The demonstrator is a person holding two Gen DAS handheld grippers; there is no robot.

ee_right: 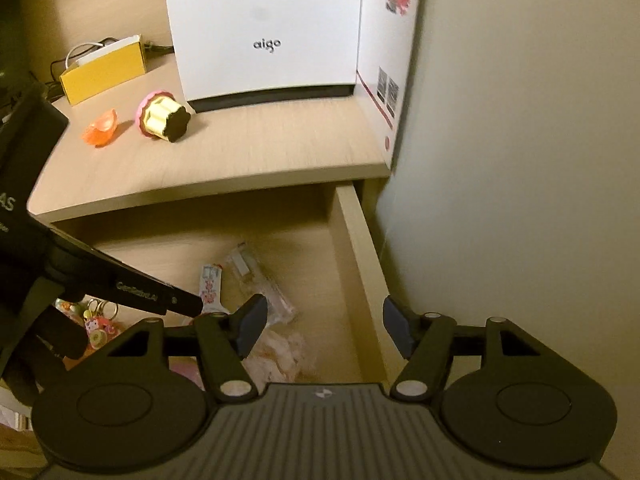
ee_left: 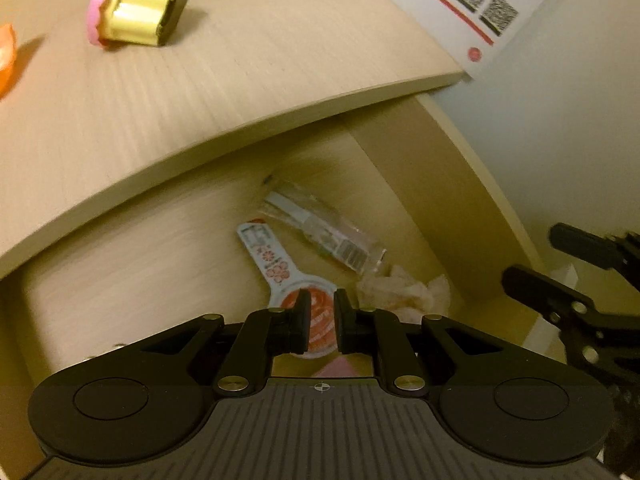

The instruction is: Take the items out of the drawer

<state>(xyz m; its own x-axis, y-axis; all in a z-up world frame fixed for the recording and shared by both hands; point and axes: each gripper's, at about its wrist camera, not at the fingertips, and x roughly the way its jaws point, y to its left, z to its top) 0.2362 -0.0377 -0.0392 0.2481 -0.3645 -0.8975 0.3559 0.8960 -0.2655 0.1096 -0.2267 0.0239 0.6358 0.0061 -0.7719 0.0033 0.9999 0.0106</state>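
The wooden desktop (ee_right: 248,160) carries a white box (ee_right: 264,28), yellow box (ee_right: 104,72), toy cupcake (ee_right: 162,118) and orange piece (ee_right: 102,128).

The drawer (ee_right: 352,240) stands pulled open beneath the tabletop, pale wood inside. On its floor lies a flat white paddle-shaped packet (ee_left: 276,268) with red flower print — its round red end toward 6 o'clock, its handle toward 11. Just beside it at 2 o'clock lies a clear plastic wrapper (ee_left: 320,232), set aslant. Crumpled translucent wrapping (ee_left: 400,288) lies at 4 o'clock — touching the clear wrapper's lower end.
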